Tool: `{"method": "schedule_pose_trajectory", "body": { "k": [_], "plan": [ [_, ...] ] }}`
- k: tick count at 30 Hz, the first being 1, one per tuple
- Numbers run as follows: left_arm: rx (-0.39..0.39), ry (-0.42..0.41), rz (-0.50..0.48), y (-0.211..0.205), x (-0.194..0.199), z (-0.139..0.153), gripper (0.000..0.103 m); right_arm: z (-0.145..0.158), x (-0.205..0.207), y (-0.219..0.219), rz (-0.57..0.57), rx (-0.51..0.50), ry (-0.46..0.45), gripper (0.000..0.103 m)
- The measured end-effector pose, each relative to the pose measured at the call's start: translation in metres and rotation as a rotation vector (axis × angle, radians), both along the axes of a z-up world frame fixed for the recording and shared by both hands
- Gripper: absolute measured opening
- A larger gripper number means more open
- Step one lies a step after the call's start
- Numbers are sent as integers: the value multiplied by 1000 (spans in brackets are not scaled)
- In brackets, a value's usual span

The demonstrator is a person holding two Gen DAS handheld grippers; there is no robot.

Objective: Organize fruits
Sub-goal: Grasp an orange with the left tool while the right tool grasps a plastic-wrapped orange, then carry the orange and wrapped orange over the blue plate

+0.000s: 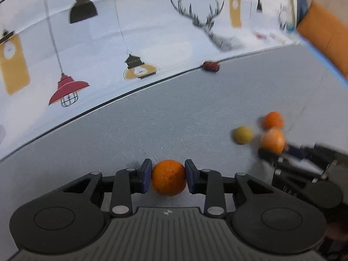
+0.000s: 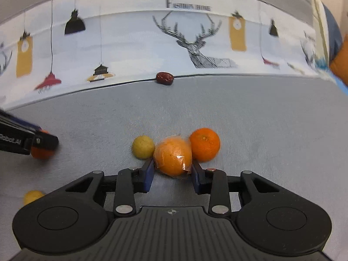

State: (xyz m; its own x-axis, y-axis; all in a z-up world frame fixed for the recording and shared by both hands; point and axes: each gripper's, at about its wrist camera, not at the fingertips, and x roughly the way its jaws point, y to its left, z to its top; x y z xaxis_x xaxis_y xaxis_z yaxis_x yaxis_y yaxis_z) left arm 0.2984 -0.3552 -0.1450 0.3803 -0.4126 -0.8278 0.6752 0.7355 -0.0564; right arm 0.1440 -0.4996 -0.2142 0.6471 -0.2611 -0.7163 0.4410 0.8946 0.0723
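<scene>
Left wrist: our left claw (image 1: 168, 178) pinches an orange (image 1: 168, 177) on the grey cloth (image 1: 174, 119). Right wrist: backdrop (image 2: 130, 50) reads "Fashion home"; our right claw (image 2: 173, 170) clamps a plastic-wrapped orange (image 2: 173, 155), touching a bare orange (image 2: 204, 144) and a yellow fruit (image 2: 143, 147).

tablecloth (image 2: 261, 130): matt grey cloth | wrapped orange (image 2: 173, 156): glossy plastic film

Each view looks from its own gripper forward and down along the two fingers, close above the grey table (image 1: 195, 108), facing the printed cloth (image 2: 134, 43) at the back. The left view sits to the left of the right view. Both share the deer print, the dark red fruit (image 2: 164, 78) and the group of fruits (image 1: 261, 130).
</scene>
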Motion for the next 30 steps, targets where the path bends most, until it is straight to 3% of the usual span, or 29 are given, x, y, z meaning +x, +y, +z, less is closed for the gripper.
{"method": "schedule_pose_trajectory", "body": {
  "k": [5, 8, 13, 19, 25, 30],
  "plan": [
    [-3, -31, 44, 42, -46, 34, 36, 29, -54, 18, -58, 52, -15, 37],
    [5, -44, 104, 80, -83, 63, 36, 60, -85, 42, -32, 66, -66, 37],
    [8, -48, 190, 155, -151, 109, 36, 116, -126, 101, 121, 82, -146, 37],
    [43, -10, 337, 243, -220, 140, 36, 170, -169, 178, 317, 193, -196, 37],
    [53, -63, 446, 314, -282, 161, 36, 196, -211, 258, 514, 226, -171, 37],
    [53, -87, 499, 351, -311, 162, 36, 209, -230, 298, 615, 174, -151, 37]
  ]
}}
